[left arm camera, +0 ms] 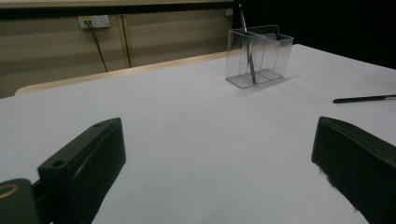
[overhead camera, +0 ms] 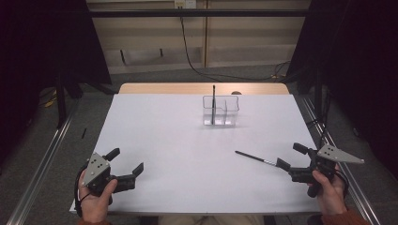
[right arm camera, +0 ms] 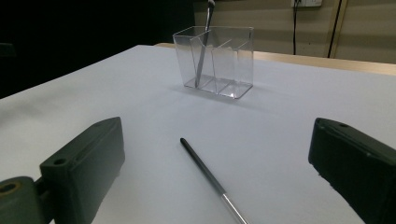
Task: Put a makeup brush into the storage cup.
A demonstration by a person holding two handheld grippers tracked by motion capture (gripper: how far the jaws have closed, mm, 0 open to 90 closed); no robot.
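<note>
At the table's near left corner, the left gripper (overhead camera: 126, 165) hovers with jaws spread wide, holding nothing. Toward the far middle stands a clear plastic divided holder (overhead camera: 220, 111) with one thin dark brush (overhead camera: 213, 104) upright in its left compartment. The loose slim black brush with a metal ferrule (overhead camera: 255, 158) lies flat at right, between the right gripper's (overhead camera: 286, 157) parted, empty jaws. It looks light, stiff and prone to roll; mid-handle is probably the best place to pinch.

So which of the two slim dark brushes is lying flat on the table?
The slim dark brush with a silver ferrule before the right hand-held gripper; the other brush stands in the clear plastic organizer.
</note>
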